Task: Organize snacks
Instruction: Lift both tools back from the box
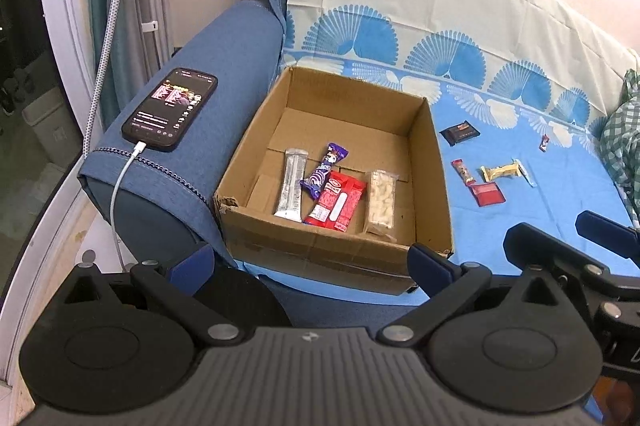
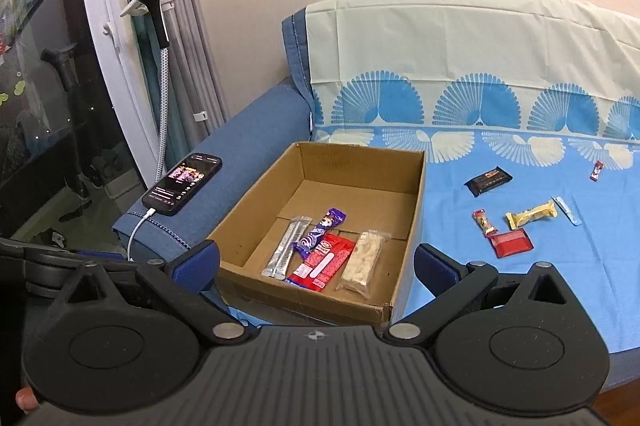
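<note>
An open cardboard box (image 1: 248, 193) (image 2: 416, 193) sits on the sofa seat. Inside lie a silver bar (image 1: 292, 185) (image 2: 287, 247), a purple bar (image 1: 323, 169) (image 2: 319, 230), a red pack (image 1: 338, 199) (image 2: 323, 260) and a clear nut bar (image 1: 382, 199) (image 2: 363, 262). Loose on the blue cloth to the right are a dark bar (image 1: 460, 133) (image 2: 489, 181), a small red-brown bar (image 1: 463, 171) (image 2: 483, 222), a yellow bar (image 1: 502, 171) (image 2: 531, 214) and a red square pack (image 1: 487, 193) (image 2: 511, 242). My left gripper (image 1: 312, 262) and right gripper (image 2: 316, 262) are open and empty, in front of the box.
A phone (image 1: 170, 107) (image 2: 183, 183) on a charging cable lies on the blue armrest left of the box. A tiny red wrapper (image 1: 545, 142) (image 2: 596, 170) and a thin light-blue stick (image 2: 566, 209) lie further right. A green checked cloth (image 1: 624, 145) is at the far right.
</note>
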A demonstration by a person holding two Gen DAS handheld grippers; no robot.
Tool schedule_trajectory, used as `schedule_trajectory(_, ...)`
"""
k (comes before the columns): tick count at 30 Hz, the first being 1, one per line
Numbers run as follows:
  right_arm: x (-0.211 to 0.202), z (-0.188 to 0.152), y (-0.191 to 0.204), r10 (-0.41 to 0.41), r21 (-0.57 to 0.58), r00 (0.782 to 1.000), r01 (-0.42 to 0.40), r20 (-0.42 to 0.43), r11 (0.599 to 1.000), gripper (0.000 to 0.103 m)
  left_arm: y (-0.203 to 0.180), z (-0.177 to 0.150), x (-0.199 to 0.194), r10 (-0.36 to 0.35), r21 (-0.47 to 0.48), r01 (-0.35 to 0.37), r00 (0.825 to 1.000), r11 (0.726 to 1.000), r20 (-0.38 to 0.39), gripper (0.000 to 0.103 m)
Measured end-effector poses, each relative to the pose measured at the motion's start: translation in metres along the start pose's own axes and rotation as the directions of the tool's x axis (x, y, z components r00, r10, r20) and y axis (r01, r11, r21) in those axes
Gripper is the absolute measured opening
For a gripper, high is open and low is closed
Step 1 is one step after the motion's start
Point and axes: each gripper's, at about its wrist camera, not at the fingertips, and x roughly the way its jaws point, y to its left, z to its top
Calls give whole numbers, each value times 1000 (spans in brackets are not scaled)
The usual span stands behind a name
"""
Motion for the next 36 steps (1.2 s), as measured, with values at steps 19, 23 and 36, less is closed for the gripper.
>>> schedule_trajectory(19,-2,-1,-1,5,8,1000,-5,-1,1000,102,-1,2,1,6,11,-6,1000,1000,-6,103)
schedule_trajectory(23,1,-1,-2,5,16,1000,-5,-9,1000,102,-2,3,6,9,16,-8,1000,1000,-16,103)
schedule_trajectory(36,22,-5,-20,13,64,998,-9,-54,998,102,-11,9,32,27,39,-24,997,999,-69,103)
